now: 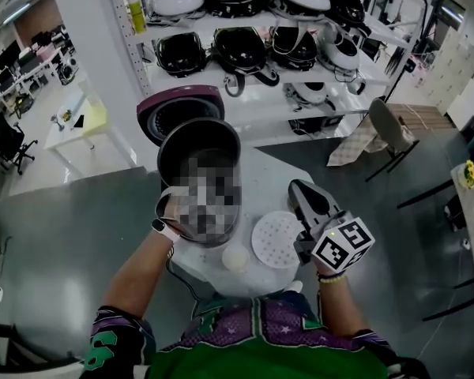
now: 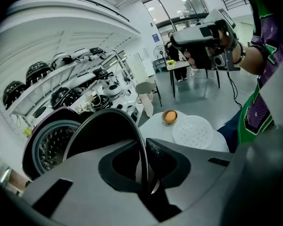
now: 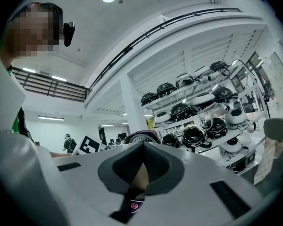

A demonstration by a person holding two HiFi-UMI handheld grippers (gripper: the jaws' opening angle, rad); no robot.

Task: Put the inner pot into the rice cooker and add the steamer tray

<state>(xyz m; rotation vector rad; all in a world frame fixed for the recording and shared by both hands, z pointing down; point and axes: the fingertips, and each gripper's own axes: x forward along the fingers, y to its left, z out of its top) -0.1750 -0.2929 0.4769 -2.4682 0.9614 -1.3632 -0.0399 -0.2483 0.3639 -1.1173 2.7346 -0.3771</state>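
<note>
Left gripper pinches the rim of the inner pot, with the pot wall between its jaws. The pot is held mouth-up just in front of the rice cooker, whose maroon lid stands open. Right gripper is pressed together and empty, to the front-right of the cooker, over the counter. Steamer tray lies flat on the counter, front-right of the cooker. Small bowl sits just beside the tray.
</note>
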